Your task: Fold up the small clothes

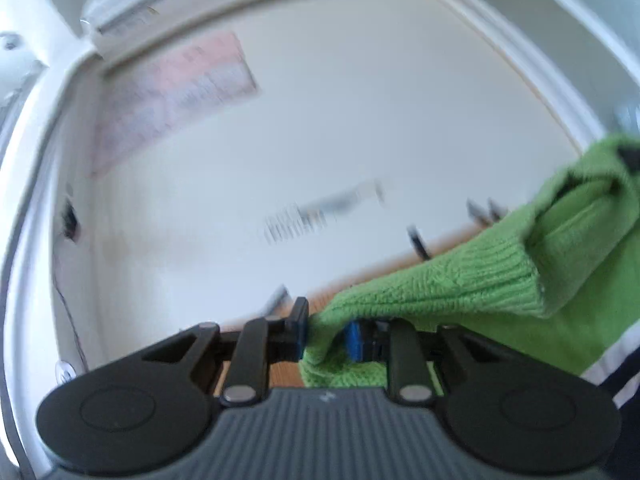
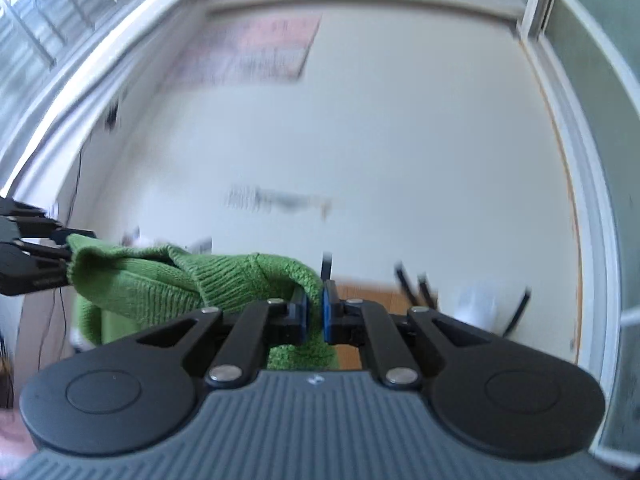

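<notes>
Both grippers, left gripper [image 1: 326, 338] and right gripper [image 2: 315, 312], clench the soft, light green knit sweater [image 2: 168, 284] by its edges; it sags between them.

Left hand-held gripper [image 1: 326, 334] and right hand-held gripper [image 2: 315, 312] are both clamped, raised, side by side.

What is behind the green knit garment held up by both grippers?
Behind the green knit garment, blurred: a white wall, a pink poster, dark chair legs. Whatever lies directly under it is covered.
</notes>
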